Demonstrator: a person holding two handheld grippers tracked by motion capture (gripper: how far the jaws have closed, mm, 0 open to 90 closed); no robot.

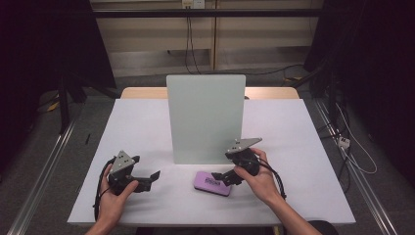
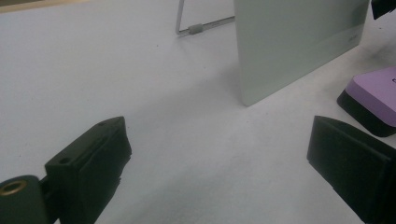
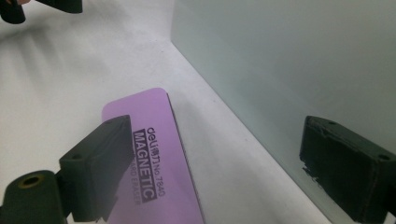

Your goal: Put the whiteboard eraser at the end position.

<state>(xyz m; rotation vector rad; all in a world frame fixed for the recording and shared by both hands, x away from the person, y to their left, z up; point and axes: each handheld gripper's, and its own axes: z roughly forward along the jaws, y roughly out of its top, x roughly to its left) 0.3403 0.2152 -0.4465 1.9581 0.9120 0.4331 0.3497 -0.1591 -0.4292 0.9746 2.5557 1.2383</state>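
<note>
High view: white table [image 1: 147, 122] fills the centre of the frame. Pale grey-green board [image 1: 205, 117] stands upright at mid frame, facing the camera. Purple eraser [image 1: 213, 182] with a black base lies flat just below the board's lower edge, a bit right of centre, near but apart from the board.

Left gripper [image 1: 150, 177] sits lower left of the frame, held in the left hand [image 1: 113, 193], well apart from the board and the eraser, pointing right. Left gripper view: jaws wide apart, nothing between them, bare table in the gap. Board [image 2: 299, 42] at upper right, its wire stand [image 2: 198, 25] behind at top centre, eraser [image 2: 371, 95] at the right edge.

Right gripper [image 1: 221, 176] sits lower centre-right of the high view, in the right hand [image 1: 259, 181], tips right at the eraser's upper right corner. Right gripper view: jaws wide apart, gripping nothing. Eraser [image 3: 149, 135] lies lower left, passing under the near jaw at the left of the frame; cannot tell if that jaw touches it. Label reads "deli MAGNETIC". Board [image 3: 289, 60] fills the upper right, with the other jaw in front of its face. Left gripper [image 3: 42, 5] at the top left corner.
</note>
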